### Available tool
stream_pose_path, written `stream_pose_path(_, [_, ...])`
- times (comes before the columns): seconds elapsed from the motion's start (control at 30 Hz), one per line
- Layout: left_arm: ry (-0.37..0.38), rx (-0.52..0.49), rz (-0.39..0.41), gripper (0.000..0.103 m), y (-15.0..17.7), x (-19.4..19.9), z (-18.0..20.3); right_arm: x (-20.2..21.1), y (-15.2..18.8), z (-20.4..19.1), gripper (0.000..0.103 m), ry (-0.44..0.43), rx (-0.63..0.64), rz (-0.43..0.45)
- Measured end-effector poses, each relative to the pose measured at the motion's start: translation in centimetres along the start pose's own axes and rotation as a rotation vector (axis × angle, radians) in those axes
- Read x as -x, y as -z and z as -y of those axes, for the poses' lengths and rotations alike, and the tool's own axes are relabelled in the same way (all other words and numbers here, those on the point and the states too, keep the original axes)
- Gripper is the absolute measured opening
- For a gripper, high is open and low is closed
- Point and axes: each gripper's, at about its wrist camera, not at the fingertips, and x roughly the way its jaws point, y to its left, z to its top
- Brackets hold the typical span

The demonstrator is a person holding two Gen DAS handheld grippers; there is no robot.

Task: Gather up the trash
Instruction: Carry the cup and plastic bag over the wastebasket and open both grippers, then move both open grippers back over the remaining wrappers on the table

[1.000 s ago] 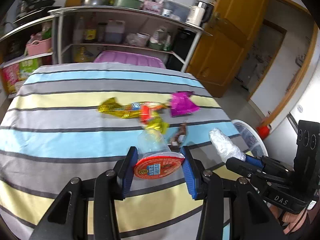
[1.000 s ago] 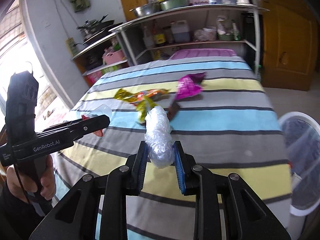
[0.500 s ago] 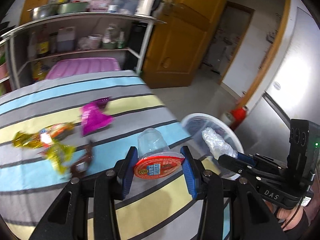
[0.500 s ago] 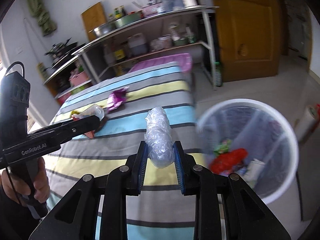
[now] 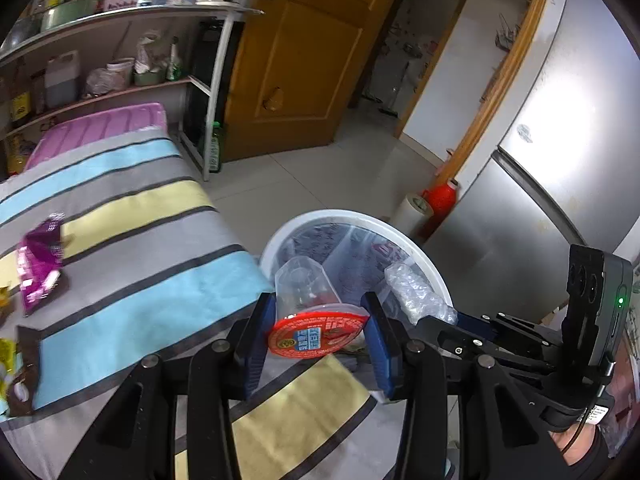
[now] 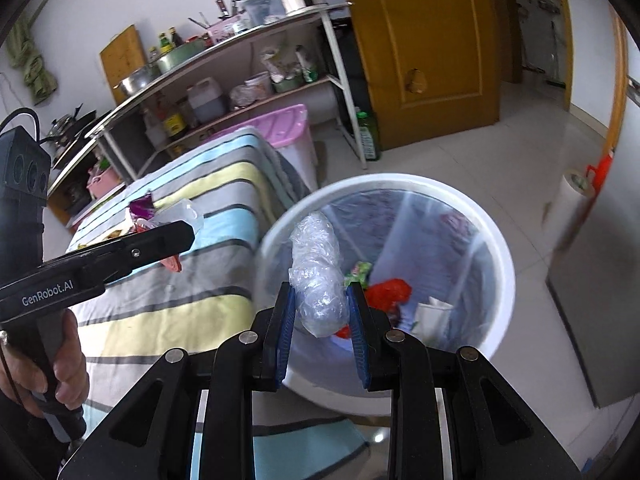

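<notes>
My left gripper point(image 5: 318, 330) is shut on a clear plastic cup with a red foil lid point(image 5: 308, 308), held at the table's right edge next to the white trash bin point(image 5: 432, 272). My right gripper point(image 6: 320, 312) is shut on a crumpled clear plastic wrap point(image 6: 318, 268) and holds it over the open bin point(image 6: 504, 264), which has red and green trash inside. The wrap also shows in the left wrist view point(image 5: 416, 294). A purple wrapper point(image 5: 38, 264) and a brown wrapper point(image 5: 22, 376) lie on the striped tablecloth point(image 5: 140, 264).
A metal shelf rack point(image 6: 248, 80) with bottles and pots stands behind the table. A pink-lidded box point(image 6: 288, 128) sits at the table's far end. A wooden door point(image 5: 304, 60), a red thermos point(image 5: 440, 200) and a steel fridge point(image 5: 560, 168) lie beyond the bin.
Both grippers have swung right from over the table toward the bin, carrying the cup and the plastic wrap. The right gripper now hangs above the bin's opening.
</notes>
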Motion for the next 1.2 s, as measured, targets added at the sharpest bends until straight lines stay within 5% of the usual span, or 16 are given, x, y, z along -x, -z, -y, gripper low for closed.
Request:
stream_pose_path(0.23, [0.023,0.009,-0.048,0.047,-0.2,-2.5,0.4,-0.9,0.1,1.7,0.029,0.027,-0.028,-0.012])
stream_pose_path(0.33, [0.035,0.031,-0.056,0.061,-0.3,-3.3,0.4,-0.9,0.2,2.1,0.034,0.033,-0.034,-0.009])
stream_pose_path(0.47, [0.053,0.039,-0.056,0.064,-0.3,-3.4,0.4,-0.7,0.4,2.6,0.038,0.035,-0.048,0.002])
stream_pose_path(1.2, [-0.036,0.07,0.059,0.064,0.9,4.2,-2.6,2.2,0.3,-2.4,0.038,-0.004,-0.003,0.047])
